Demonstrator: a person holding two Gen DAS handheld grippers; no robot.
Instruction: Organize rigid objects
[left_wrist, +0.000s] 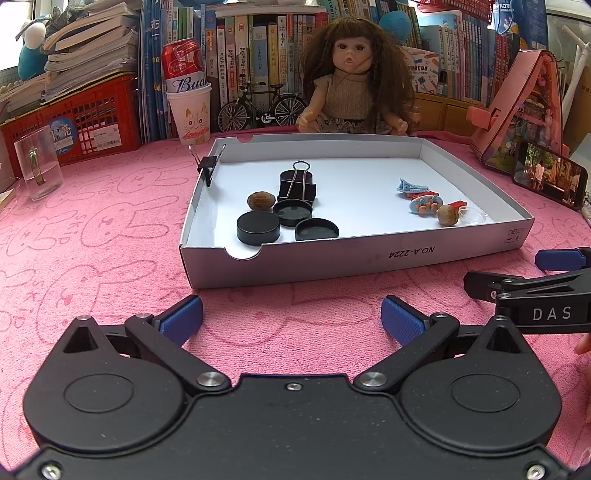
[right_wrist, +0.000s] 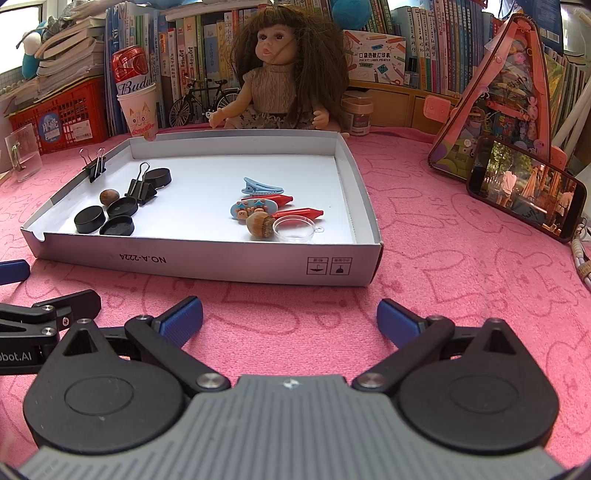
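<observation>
**Both grippers wide apart in front of the white tray**

The left gripper (left_wrist: 291, 319) and the right gripper (right_wrist: 290, 319) hover low over the pink cloth (right_wrist: 461, 280), side by side, each with its fingers spread wide and holding nothing. The white tray (right_wrist: 229, 264) lies just ahead of them. Inside it, black round caps (left_wrist: 258, 228), a binder clip (left_wrist: 297, 186) and a nut (left_wrist: 261, 201) sit on the left; hair clips (right_wrist: 262, 188), another nut (right_wrist: 260, 224) and a clear lid (right_wrist: 294, 229) are grouped on the right. A small clip (left_wrist: 207, 164) grips the tray's left wall.
</observation>
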